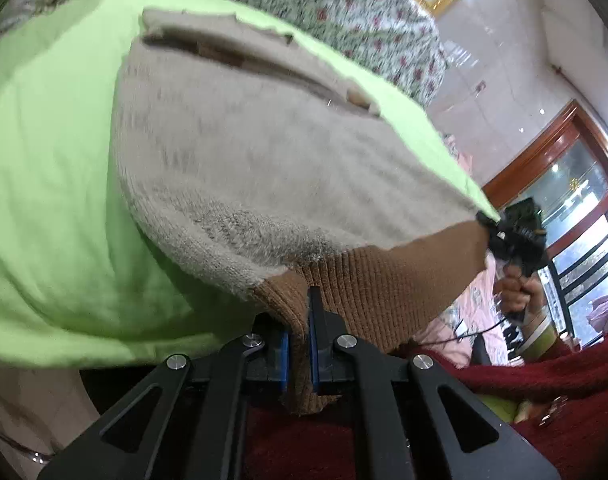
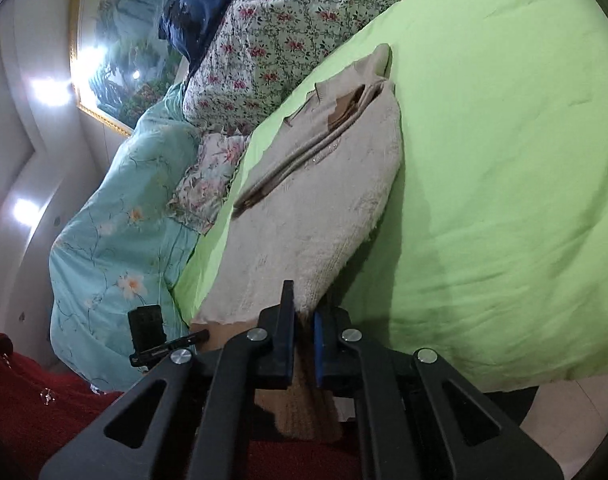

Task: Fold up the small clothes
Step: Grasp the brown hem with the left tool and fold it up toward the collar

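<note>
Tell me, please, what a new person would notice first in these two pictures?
A beige knitted sweater lies on a bright green sheet, filling the middle of both views. Its brown ribbed hem is pinched at the near edge by the left gripper and the right gripper. Flowered bedding is piled behind.

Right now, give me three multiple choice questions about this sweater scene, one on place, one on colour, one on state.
1. Where does the sweater lie?
A on the green sheet
B on the floor
C on a chair

2. What colour is the sweater's bottom band?
A blue
B brown
C white

3. How is the left gripper?
A wide open
B shut on nothing
C shut on the band

Answers: 1 A, green sheet surrounds it; 2 B, the ribbed edge is brown; 3 C, its blue pads pinch the band, as the right gripper does.
</note>
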Demonstrator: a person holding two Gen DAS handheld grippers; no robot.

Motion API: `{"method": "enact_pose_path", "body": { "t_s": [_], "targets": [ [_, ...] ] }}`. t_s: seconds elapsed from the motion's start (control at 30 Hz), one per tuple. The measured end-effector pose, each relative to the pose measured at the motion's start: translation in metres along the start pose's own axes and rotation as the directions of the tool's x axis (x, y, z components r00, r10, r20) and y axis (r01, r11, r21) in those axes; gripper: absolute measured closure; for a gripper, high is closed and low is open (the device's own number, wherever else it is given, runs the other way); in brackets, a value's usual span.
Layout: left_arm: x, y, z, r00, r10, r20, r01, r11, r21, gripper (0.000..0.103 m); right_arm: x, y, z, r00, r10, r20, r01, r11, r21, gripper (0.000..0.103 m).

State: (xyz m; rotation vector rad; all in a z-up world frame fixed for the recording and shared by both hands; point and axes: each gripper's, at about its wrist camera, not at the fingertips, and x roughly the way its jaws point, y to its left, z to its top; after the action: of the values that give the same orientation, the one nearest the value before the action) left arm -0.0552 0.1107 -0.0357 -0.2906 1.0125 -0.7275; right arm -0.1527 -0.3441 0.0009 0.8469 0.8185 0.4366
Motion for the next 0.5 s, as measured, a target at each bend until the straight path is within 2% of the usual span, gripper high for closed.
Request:
{"method": "enact_pose_path", "body": {
  "t_s": [0.07, 0.27, 0.4, 0.5],
  "targets": [
    [-0.009, -0.004, 0.007, 1.000, -0.006, 0.027, 0.006, 1.000, -0.001, 0.097, 0.004, 0.003, 0.000, 1.000, 0.018, -0.005, -0.018, 1.000, 0.002, 0.095],
    [-0.028, -0.013, 0.024, 0.996, -0.008, 0.088, 0.008, 1.000, 0.008, 0.097, 0.016, 0.002, 0.004, 0.999, -0.004, -0.042, 0.004, 1.000, 0.004, 0.095],
    [-0.044, -0.021, 0.044, 0.989, -0.001, 0.151, -0.003, 1.000, 0.027, 0.097, 0.010, 0.007, 0.018, 1.000, 0.020, 0.003, -0.020, 1.000, 0.010, 0.095],
    [-0.056, -0.028, 0.074, 0.972, 0.009, 0.236, -0.021, 0.999, 0.049, 0.097, 0.009, 0.021, 0.045, 0.996, 0.057, 0.068, -0.057, 0.998, -0.014, 0.095]
  ]
}}
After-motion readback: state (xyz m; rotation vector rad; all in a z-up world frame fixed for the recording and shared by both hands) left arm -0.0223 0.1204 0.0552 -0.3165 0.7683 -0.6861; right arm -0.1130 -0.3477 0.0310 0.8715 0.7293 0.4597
